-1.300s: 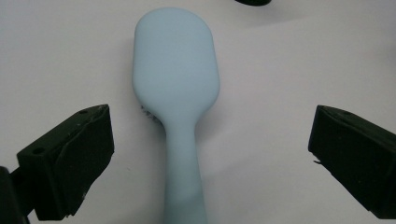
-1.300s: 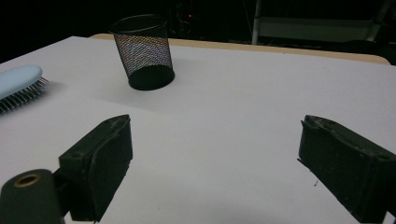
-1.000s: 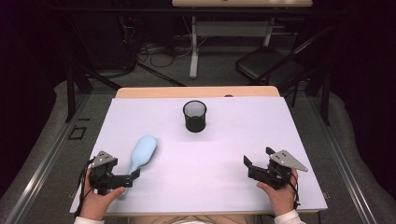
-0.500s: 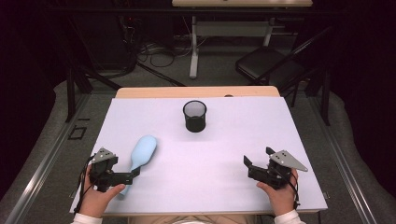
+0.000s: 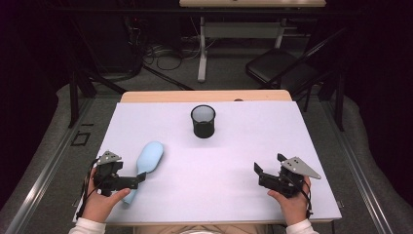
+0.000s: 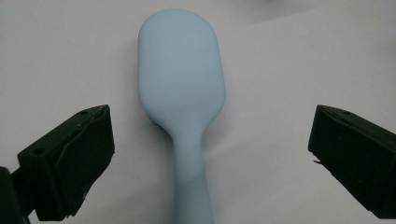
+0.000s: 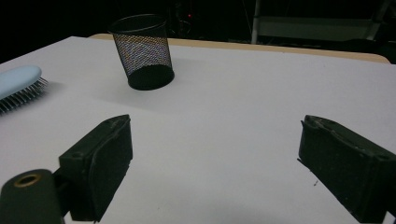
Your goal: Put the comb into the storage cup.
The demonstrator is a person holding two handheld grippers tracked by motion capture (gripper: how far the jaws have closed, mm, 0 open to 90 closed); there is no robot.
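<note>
table (image 5: pixel 234 185): white top, wood strip along the far edge; carries everything here.
mesh cup (image 5: pixel 203 121): black wire pen holder, upright, near the middle of the far edge. Well apart from the brush.
hairbrush (image 5: pixel 146 163): pale blue, lies bristles-down near the front-left corner, head toward the far edge, handle toward the front edge. In the left claw's view the handle runs down the middle between the jaws.
left claw (image 5: pixel 139 179): jaws wide, one each side of the handle, neither touching it. Nothing held.
right claw (image 5: pixel 258 173): near the front-right corner, jaws wide, bare table between them, aimed toward the mesh cup.
handling (my read): brush looks like rigid moulded plastic, light, smooth matte back, so probably a bit slick under the pads. Bristles look springy and would give; don't clamp there.
grip point (my read): take the handle (image 6: pixel 191 186) just below the neck, across its narrow width. The head is wider and rounded, so pads could slide off. Holding low on the handle leaves the head end heavy, so expect it to droop.
markings: none readable on brush, cup or claws.
</note>
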